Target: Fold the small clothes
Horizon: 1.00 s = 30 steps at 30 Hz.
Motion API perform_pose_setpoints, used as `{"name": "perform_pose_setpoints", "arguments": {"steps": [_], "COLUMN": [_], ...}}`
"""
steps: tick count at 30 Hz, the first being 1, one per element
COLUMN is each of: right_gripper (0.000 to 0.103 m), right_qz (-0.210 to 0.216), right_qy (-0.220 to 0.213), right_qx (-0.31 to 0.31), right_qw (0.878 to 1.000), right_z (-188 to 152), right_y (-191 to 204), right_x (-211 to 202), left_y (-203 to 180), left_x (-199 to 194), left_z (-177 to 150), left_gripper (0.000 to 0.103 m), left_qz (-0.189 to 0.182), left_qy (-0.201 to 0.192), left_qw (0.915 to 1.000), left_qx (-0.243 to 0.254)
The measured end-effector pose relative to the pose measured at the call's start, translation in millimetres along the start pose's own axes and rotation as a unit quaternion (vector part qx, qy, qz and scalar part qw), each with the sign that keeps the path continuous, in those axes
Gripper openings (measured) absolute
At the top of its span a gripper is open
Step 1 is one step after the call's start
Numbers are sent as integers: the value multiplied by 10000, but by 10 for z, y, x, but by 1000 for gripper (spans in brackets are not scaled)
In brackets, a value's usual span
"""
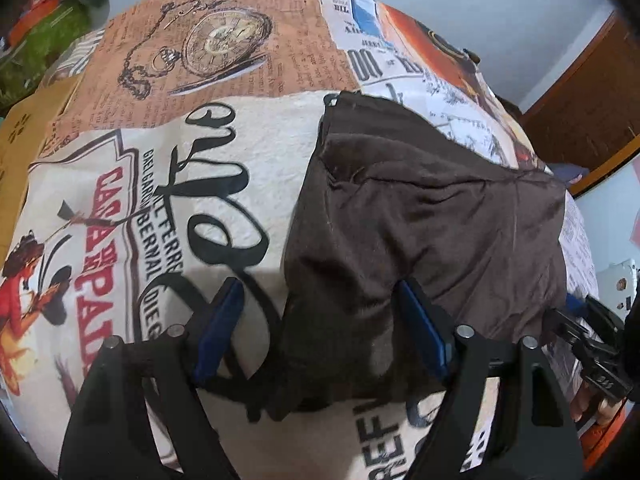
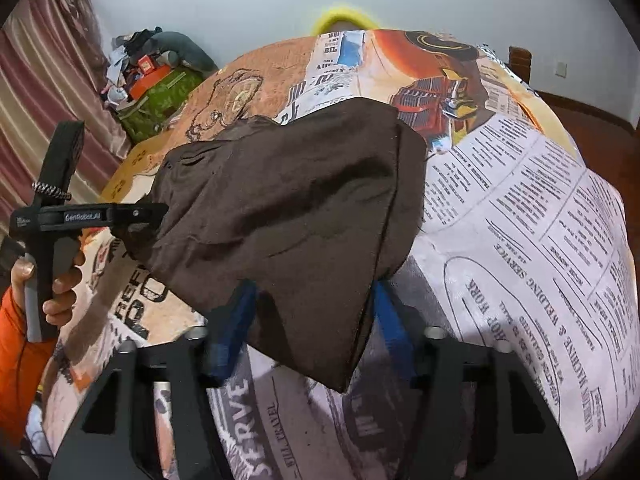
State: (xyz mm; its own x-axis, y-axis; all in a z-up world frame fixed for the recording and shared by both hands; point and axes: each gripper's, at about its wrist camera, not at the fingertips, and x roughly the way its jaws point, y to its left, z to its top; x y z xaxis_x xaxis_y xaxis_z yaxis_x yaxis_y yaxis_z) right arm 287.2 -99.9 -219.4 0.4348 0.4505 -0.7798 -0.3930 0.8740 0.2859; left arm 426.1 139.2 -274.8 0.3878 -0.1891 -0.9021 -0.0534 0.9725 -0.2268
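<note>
Brown garment [image 2: 288,208] beside left tool [image 2: 136,216] marked "GenRobot.AI".

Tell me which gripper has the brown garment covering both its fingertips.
The right gripper: the brown garment hides both blue tips. The left gripper shows its fingers fully, one beside it on the printed tablecloth.

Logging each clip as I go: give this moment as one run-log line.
brown garment: part-folded on printed tablecloth | left tongs: open at near edge | right tongs: open, garment corner between fingers
</note>
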Motion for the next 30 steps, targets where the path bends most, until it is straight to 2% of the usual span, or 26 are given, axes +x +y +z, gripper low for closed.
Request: {"name": "perform_pose_setpoints", "arguments": {"steps": [1, 2, 3, 5, 9, 17, 19, 21, 22, 25, 27, 29, 30], "right_gripper": [33, 23, 15, 10, 8, 8, 8, 10, 10, 27, 46, 52, 52], "right_qz": [-51, -84, -42, 84, 85, 2, -60, -104, -162, -289, -299, -317, -325], "right_qy": [10, 31, 75, 152, 145, 291, 335, 412, 369, 329, 183, 35, 3], "right_qx": [-45, -89, -125, -119, -180, -109, -98, -137, -115, -22, 39, 76, 84], "right_qw": [10000, 9999, 9999, 9998, 9997, 9995, 9994, 9990, 9991, 9990, 9994, 9995, 9994], "right_z": [-9, -15, -12, -36, -70, -226, -262, -290, -303, -293, -265, -219, -187], "right_y": [13, 18, 7, -11, -20, -203, -240, -248, -257, -281, -298, -306, -307], "right_x": [4, 10, 17, 8, -59, -282, -329, -357, -393, -467, -525, -560, -558], "left_y": [-18, -32, -61, -123, -207, -391, -442, -479, -487, -452, -410, -358, -335], "left_x": [-12, -31, -55, -82, -162, -351, -386, -441, -479, -560, -596, -592, -575], "left_z": [10, 12, 8, -8, -101, -580, -664, -711, -720, -684, -630, -550, -516], "left_gripper": [62, 46, 36, 25, 22, 23, 29, 43, 46, 53, 57, 59, 59], "left_qz": [-98, -206, -252, -182, -169, -539, -424, -190, -83, 23, 24, 39, 37], "left_qy": [-27, -42, -59, -69, -3, 383, 388, 287, 213, 82, 5, -60, -66], "left_qw": [9999, 9998, 9997, 9998, 9998, 9974, 9977, 9984, 9985, 9988, 9991, 9993, 9994], "left_qx": [9, -5, -23, 62, 129, 278, 346, 458, 505, 492, 428, 363, 336]}}
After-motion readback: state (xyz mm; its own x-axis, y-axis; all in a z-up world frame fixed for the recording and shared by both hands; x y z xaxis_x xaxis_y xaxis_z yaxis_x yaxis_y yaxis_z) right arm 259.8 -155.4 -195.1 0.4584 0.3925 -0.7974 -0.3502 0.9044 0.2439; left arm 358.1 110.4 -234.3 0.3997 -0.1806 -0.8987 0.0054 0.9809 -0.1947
